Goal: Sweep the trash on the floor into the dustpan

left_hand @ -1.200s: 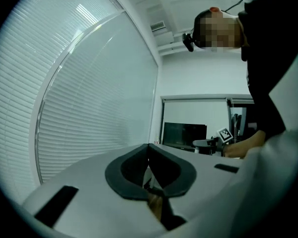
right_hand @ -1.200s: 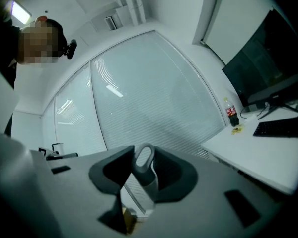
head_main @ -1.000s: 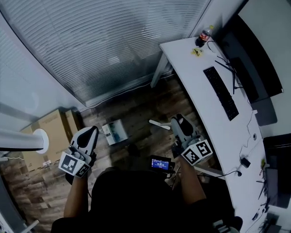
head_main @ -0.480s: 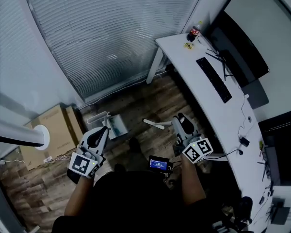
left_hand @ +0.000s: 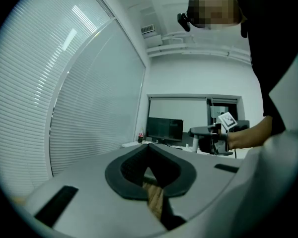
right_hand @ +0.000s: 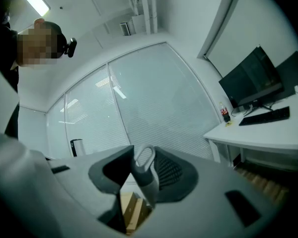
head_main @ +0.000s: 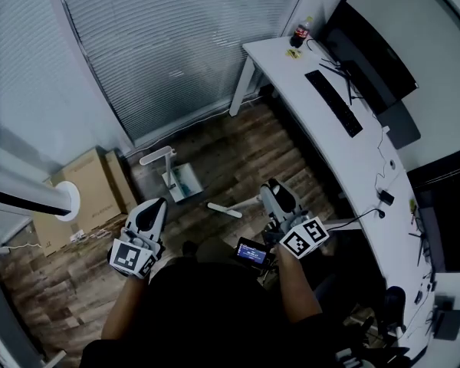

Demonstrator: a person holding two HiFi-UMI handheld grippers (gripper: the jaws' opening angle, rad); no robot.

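Left gripper, jaws closed: ahead of its fingers and a touch inward stands the white upright-handled dustpan, and brown cardboard boxes crowd the outer side. The right gripper has its jaws just easing wider round a white plastic hand brush — that shaft bars the gap between the two grippers. Beyond it, open wood-plank floor runs clear to the slatted window wall. Outside the right fingers the long white desk walls off that side — its white leg stands far ahead.
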